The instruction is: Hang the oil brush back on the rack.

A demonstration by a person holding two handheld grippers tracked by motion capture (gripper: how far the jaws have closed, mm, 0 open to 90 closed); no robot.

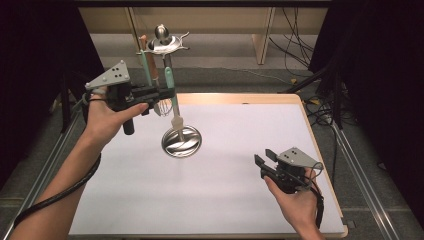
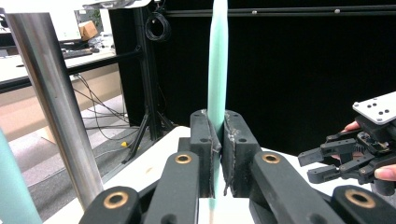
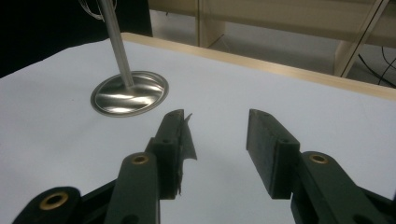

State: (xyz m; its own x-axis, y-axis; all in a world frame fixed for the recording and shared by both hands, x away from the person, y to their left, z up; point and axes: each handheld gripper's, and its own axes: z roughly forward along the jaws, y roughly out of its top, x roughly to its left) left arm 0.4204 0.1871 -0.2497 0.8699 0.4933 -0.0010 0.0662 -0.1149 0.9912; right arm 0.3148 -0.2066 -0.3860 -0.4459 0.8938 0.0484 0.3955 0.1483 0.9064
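While the left gripper (image 1: pixel 167 92) is clamping its jaws on the mint-green handle of a slim white-bladed spatula (image 1: pixel 170 90), that utensil is hanging upright beside the steel pole of the round-based utensil stand (image 1: pixel 181 141). Low over the white table (image 1: pixel 230 150), the right gripper (image 1: pixel 263 161) is resting wide open, holding nothing.

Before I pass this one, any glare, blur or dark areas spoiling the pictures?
High view: sharp table, black surrounds, bright glare streaks on the round steel stand base. Left gripper view: the mint-green utensil handle is clear against a black backdrop, window top left blown out. Right gripper view: dim and soft, with the near black fingers blurred.
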